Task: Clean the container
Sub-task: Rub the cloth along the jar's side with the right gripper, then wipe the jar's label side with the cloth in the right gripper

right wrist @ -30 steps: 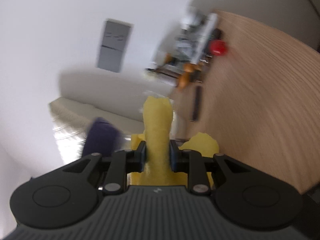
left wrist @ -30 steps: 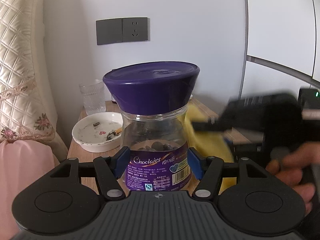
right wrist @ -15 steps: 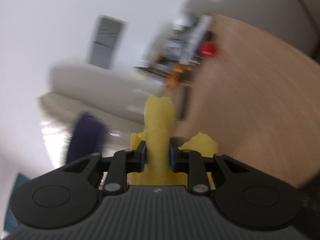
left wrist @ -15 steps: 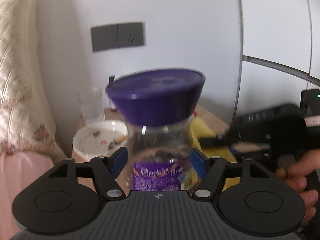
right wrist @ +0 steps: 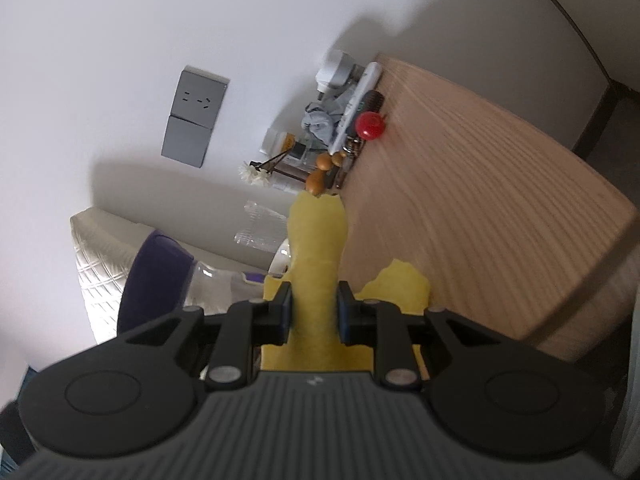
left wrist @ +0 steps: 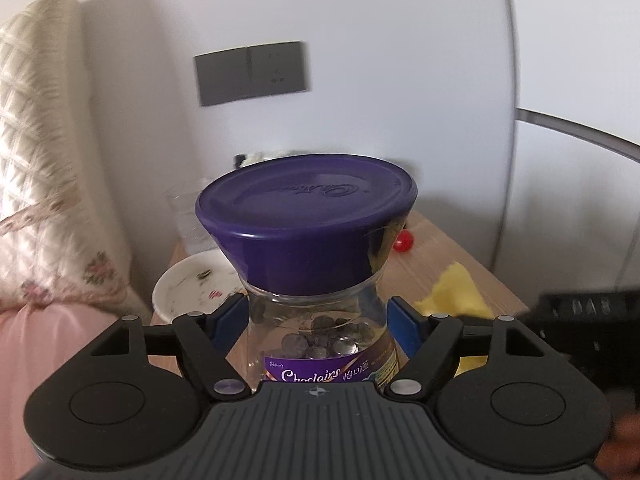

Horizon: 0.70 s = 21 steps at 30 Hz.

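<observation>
The clear glass Choclairs jar with its purple plastic lid (left wrist: pixel 308 236) now sits higher and closer in the left gripper (left wrist: pixel 318 320) — clamped at its neck, above the wooden table (left wrist: pixel 448 256). The right gripper (right wrist: pixel 314 308) pinches a yellow cloth (right wrist: pixel 316 248); wiping looks not yet begun.

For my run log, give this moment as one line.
left claw: grips jar, lid on | right claw: grips yellow cloth | wiping: not started

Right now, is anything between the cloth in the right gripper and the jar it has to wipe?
Nothing visible. The yellow cloth, pinched in the right gripper, hangs beside the jar that the left gripper holds.
</observation>
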Each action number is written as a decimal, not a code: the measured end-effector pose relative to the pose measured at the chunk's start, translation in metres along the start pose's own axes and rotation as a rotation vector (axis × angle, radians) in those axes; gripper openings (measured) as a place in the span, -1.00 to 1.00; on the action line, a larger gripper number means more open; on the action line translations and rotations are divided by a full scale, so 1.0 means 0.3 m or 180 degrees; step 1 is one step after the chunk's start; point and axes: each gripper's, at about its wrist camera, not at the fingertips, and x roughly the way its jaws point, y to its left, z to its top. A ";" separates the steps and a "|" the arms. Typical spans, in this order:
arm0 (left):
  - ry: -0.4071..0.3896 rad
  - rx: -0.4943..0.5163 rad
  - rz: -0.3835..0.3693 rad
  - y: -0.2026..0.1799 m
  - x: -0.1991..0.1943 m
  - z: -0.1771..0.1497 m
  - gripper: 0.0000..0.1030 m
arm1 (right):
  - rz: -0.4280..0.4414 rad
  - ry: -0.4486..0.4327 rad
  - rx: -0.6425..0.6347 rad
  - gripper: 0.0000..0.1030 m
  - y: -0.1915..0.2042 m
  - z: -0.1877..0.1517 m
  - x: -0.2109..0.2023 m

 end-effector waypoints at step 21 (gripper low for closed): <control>-0.0334 -0.0020 -0.0335 0.042 -0.096 -0.077 0.67 | 0.0399 -0.0145 -0.0133 -0.55 0.097 0.107 -0.012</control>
